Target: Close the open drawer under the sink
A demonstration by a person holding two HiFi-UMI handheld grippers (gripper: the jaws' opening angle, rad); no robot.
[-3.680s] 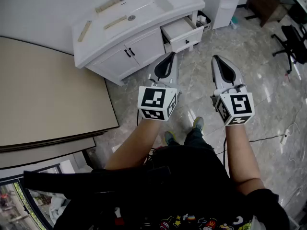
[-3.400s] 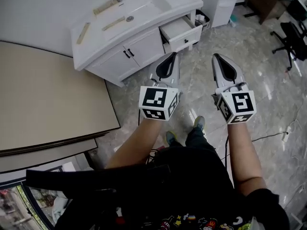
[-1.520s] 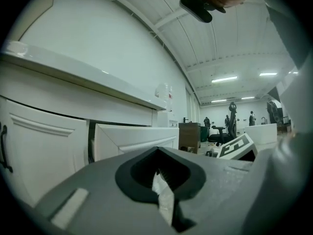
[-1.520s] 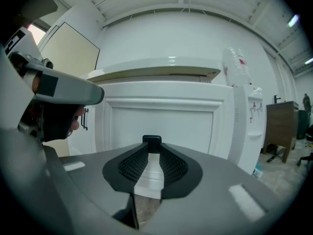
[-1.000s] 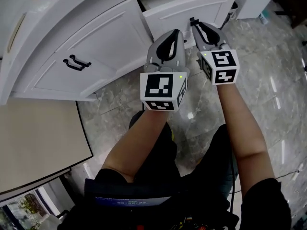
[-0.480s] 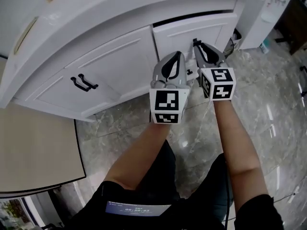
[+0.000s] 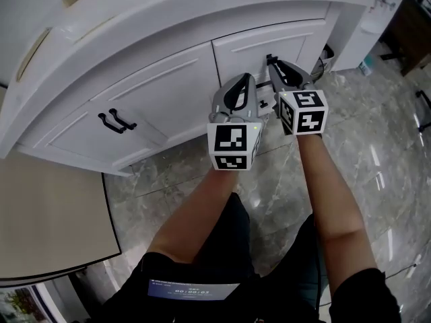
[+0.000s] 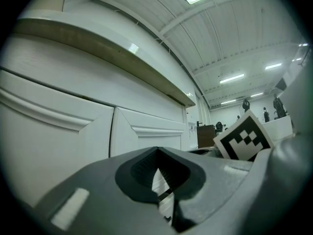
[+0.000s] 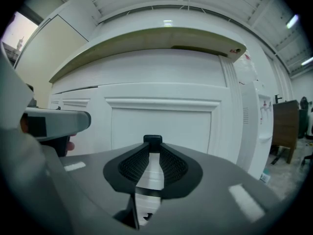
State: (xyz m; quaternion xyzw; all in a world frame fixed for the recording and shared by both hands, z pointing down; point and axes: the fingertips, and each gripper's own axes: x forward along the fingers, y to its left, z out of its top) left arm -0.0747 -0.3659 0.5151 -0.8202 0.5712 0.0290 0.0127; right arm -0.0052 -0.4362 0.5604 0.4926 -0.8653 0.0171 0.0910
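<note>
In the head view the white drawer front (image 7: 286, 42) under the sink counter (image 7: 168, 12) sits flush with the cabinet face. My right gripper (image 7: 273, 64) is shut, and its tips rest against the drawer's small black handle (image 9: 152, 139) in the middle of the front panel (image 9: 161, 121). My left gripper (image 7: 247, 81) is shut too. It hovers just left of the right one, close to the seam between the drawer and the cabinet door (image 8: 122, 136), holding nothing.
Left of the drawer is a double cabinet door with two black handles (image 7: 116, 122). A beige board (image 7: 47, 227) lies at the lower left. Grey marble floor (image 7: 377, 167) spreads to the right, where a white unit (image 7: 377, 9) stands beside the vanity.
The person has stepped up to the vanity. The drawer, open earlier, has been pushed in by the right gripper and now sits flush.
</note>
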